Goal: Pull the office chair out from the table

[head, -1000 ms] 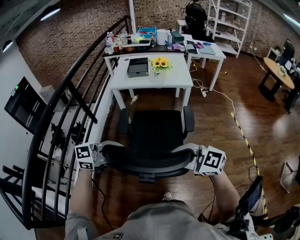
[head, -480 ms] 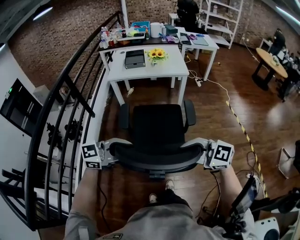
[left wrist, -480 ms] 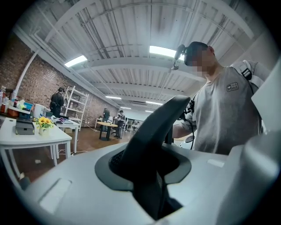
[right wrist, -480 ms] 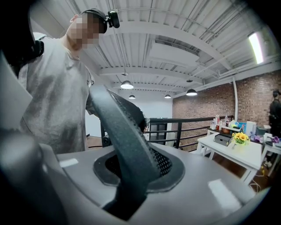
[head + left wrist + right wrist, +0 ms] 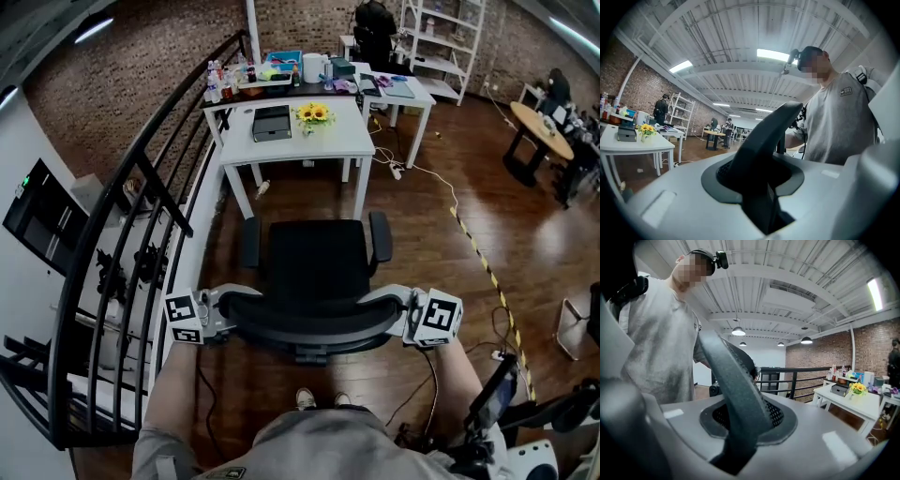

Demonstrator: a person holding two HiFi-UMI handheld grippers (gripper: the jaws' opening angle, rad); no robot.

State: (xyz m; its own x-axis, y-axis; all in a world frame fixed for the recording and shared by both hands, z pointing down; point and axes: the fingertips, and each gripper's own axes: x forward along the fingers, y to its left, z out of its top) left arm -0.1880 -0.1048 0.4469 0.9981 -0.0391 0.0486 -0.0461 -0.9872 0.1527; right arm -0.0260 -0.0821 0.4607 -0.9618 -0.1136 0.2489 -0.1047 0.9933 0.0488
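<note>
I have both grippers clamped on the office chair (image 5: 314, 267). It sits in the middle of my head view, with its backrest (image 5: 309, 323) toward me at 6 o'clock and its seat facing the white table (image 5: 323, 150) at 12 o'clock. The seat lies clear of the tabletop. A strip of bare wooden floor shows between the seat's front and the table's near edge.

The left gripper (image 5: 232, 309) is at the 9 o'clock end of the backrest. Its own view shows its grey jaws closed on the black rim, which rises out from between them at about 1 o'clock. The right gripper (image 5: 386, 307) is at the 3 o'clock end, and its jaws pinch the mesh edge of the backrest the same way. There the rim leans up toward 11 o'clock. Neither pair of jaws is fully together, because the rim fills the gap between them.

Yellow flowers (image 5: 312, 113) and a dark box (image 5: 272, 123) stand side by side on the table, near its far edge. A second table (image 5: 412, 94) with small things on it stands beyond, at about 1 o'clock. A black railing (image 5: 141, 197) sweeps along the side from 9 to 11 o'clock. A line of striped tape (image 5: 483, 267) runs across the floor at 3 o'clock. My shoes (image 5: 319, 398) show at 6 o'clock, just behind the chair's base.
</note>
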